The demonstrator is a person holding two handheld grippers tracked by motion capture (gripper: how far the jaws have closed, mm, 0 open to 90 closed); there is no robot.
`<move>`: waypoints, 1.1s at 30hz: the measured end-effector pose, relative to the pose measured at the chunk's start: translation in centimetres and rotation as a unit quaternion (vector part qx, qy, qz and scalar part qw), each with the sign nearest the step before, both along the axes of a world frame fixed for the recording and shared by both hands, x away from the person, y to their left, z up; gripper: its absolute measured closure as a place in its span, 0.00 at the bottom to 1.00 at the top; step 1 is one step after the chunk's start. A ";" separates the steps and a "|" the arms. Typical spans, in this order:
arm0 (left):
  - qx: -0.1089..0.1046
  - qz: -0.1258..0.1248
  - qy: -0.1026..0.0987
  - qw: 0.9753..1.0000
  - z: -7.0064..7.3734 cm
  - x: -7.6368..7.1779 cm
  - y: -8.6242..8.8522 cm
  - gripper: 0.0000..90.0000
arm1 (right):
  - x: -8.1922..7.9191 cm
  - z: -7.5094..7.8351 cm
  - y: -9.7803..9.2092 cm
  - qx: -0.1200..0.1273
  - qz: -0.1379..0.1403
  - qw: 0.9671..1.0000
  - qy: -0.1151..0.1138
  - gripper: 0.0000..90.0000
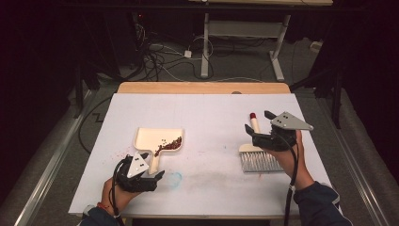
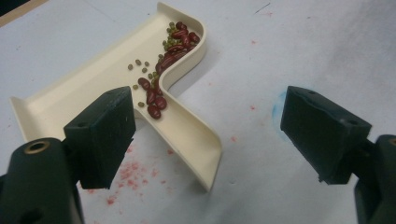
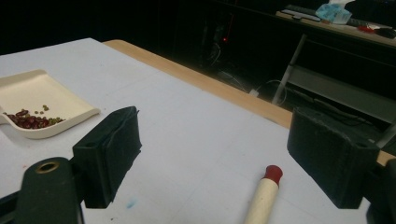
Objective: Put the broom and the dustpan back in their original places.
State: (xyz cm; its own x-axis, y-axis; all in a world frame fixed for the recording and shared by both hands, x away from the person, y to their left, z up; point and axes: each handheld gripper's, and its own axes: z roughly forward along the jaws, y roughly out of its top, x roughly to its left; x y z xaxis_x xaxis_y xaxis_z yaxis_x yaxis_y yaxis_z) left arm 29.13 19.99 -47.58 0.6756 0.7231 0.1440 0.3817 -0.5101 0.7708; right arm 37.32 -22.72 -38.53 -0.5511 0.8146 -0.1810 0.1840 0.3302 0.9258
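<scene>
Nearest me, at the near left of the white table top (image 1: 211, 188), my left gripper (image 1: 151, 179) sits with its jaws spread wide and holding nothing. Just beyond it lies the cream dustpan (image 1: 155, 140), its handle pointing back toward that gripper; in the left gripper view the handle end of the dustpan (image 2: 196, 144) lies between the two jaws but touches neither. Beans (image 1: 169, 145), dark red ones mixed with small green ones, are gathered along the right wall of the pan and down into the start of the handle (image 2: 163, 70). Faint red specks mark the table near the pan's handle, and a pale blue smudge (image 1: 175, 179) lies just right of my left gripper.

On the right, my right gripper (image 1: 258, 123) hovers above the hand brush (image 1: 256, 155), jaws wide apart and empty. The brush lies flat, grey bristles toward me, its cream handle with a red tip (image 3: 272, 173) pointing to the far side. In the right gripper view that tip shows between the jaws, clear of both. Dustpan and brush lie well apart.
</scene>
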 end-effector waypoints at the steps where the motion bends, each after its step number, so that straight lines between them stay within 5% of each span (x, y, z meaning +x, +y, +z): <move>1: -0.003 -0.001 0.000 1.000 0.0 0.0 0.0 0.20 | -0.1 0.0 0.0 -0.003 0.001 1.000 0.000 0.19; 33: 0.011 -0.010 -0.004 1.000 0.0 -0.1 -0.2 0.20 | -4.2 -1.1 -1.7 -0.041 0.029 0.998 -0.031 0.19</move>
State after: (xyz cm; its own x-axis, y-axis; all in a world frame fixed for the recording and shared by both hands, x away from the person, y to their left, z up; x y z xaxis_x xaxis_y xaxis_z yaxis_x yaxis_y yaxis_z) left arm 29.02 19.80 -47.54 0.6890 0.7059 0.1641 0.3655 -0.5339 0.7625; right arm 33.07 -24.41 -39.63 -0.5829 0.7622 -0.2815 0.1045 0.4139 0.9043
